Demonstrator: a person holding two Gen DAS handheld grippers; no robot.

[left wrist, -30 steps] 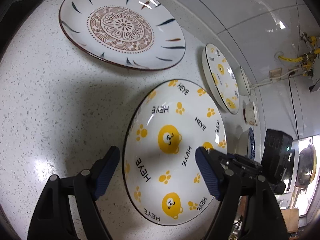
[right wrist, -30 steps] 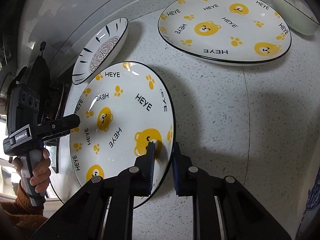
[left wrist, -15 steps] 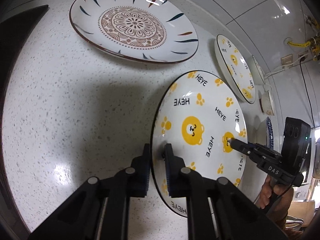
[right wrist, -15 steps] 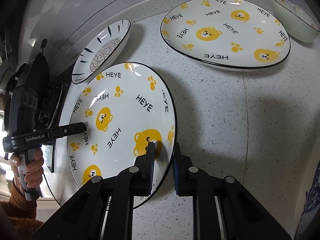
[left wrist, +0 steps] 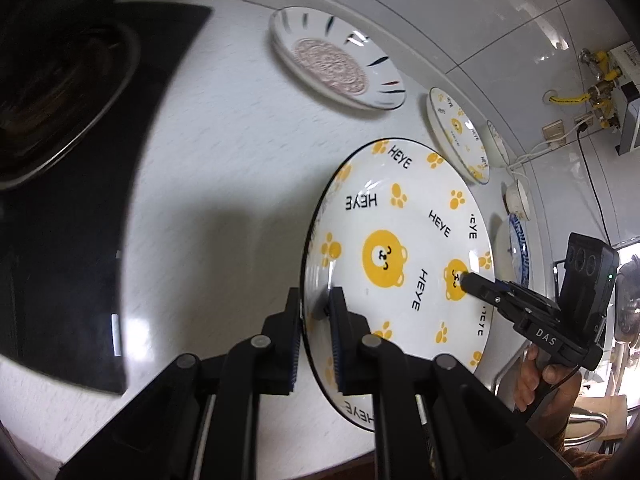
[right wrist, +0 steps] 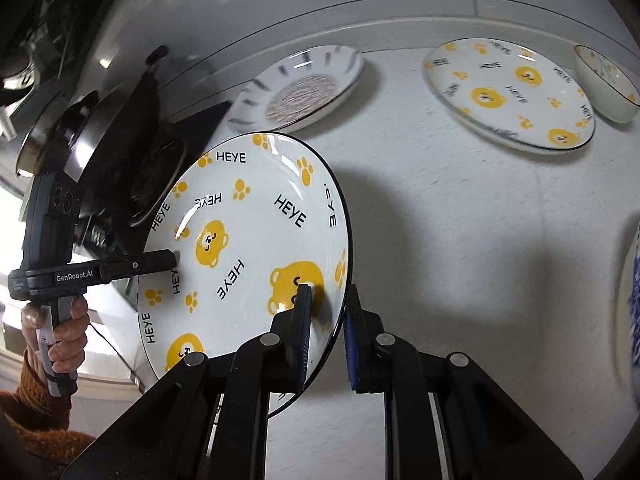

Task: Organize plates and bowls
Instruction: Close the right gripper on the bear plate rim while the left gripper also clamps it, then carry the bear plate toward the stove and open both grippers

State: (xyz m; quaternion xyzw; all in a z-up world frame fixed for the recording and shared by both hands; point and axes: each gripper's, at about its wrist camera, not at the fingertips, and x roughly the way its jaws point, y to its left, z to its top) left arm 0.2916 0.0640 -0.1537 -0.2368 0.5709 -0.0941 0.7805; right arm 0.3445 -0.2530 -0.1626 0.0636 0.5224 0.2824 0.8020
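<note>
Leftmost, the left gripper [left wrist: 315, 336] clamps one rim of the bear plate [left wrist: 400, 264]; the right gripper [right wrist: 326, 338] clamps the opposite rim, lifting it tilted; its twin plate [right wrist: 508, 92] lies farther right.

The left hand-held gripper [left wrist: 316, 336] has its two fingers closed on the left rim of the bear plate [left wrist: 400, 264]. The right hand-held gripper [right wrist: 326, 328] clamps the opposite rim. A bare hand [right wrist: 56, 332] in an orange sleeve grips the left handle.
</note>
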